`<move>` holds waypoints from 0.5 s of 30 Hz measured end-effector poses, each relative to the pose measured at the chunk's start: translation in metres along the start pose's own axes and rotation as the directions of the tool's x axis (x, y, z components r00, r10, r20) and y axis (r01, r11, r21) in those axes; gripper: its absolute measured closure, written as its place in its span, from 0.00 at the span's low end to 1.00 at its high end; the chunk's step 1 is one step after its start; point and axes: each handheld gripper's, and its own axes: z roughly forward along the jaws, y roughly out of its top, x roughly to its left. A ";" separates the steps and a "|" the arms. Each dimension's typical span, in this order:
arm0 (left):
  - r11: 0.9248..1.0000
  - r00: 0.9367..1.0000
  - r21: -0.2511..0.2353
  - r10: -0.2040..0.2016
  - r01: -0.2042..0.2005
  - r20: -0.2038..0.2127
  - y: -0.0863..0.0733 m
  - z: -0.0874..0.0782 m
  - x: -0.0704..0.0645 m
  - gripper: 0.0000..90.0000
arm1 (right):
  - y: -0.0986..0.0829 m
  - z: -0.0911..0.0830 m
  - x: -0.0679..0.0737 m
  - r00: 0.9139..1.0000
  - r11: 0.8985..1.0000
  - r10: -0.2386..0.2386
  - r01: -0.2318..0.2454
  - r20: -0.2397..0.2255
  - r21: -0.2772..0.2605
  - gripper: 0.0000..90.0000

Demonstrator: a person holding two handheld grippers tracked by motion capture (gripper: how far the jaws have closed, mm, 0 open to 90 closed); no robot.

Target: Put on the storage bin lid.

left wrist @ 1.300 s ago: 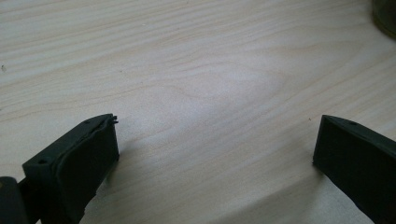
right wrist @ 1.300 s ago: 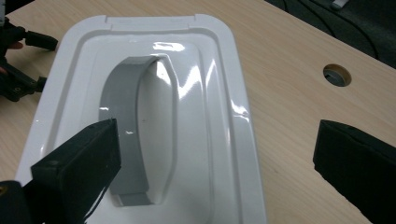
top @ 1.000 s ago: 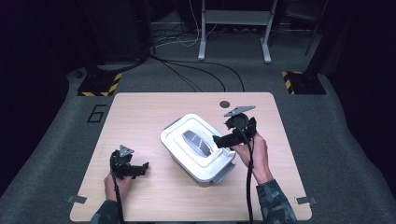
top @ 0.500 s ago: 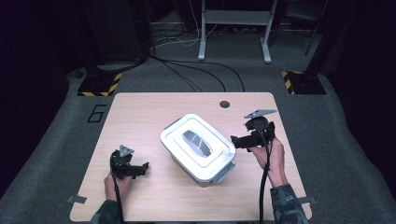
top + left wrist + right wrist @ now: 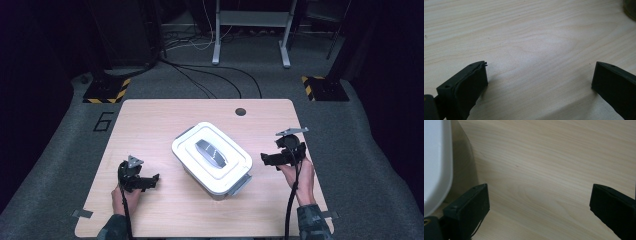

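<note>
**Right gripper backs off the closed box**

Pulled away from the lidded white container (image 5: 212, 157), the right gripper (image 5: 265, 159) now sits over bare wood near the table's right edge; a second ago it was up against the container's right side, and half a second ago it was already clear of it. Everything else is unchanged.

Going left to right: the left gripper (image 5: 152, 181) rests low near the front left of the wooden table (image 5: 150, 120), well apart from the container. Its own view shows both jaws spread wide with nothing between them, only wood grain beneath.

At the table's centre, the container sits at an angle, its white lid seated flat with a grey handle (image 5: 211, 152) on top and grey clips at the sides. It looks fully closed.

In the right gripper view, the jaws stand wide apart and empty, with the container's white edge (image 5: 435, 162) just beside the left jaw.

Judging from how things lie, the work on the container appears finished: lid on, both grippers free and withdrawn. Whether every clip is latched cannot be told from these views.
</note>
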 end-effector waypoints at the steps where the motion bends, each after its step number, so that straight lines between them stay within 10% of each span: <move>1: 1.000 1.000 0.000 0.000 0.000 0.000 0.000 0.000 0.000 0.00 | -0.004 0.002 -0.003 1.000 1.000 0.006 -0.006 0.000 0.003 0.02; 15: 1.000 1.000 -0.004 -0.003 0.003 -0.004 0.000 0.000 -0.001 0.00 | -0.064 0.043 -0.028 0.996 0.992 0.081 -0.084 0.036 0.089 0.02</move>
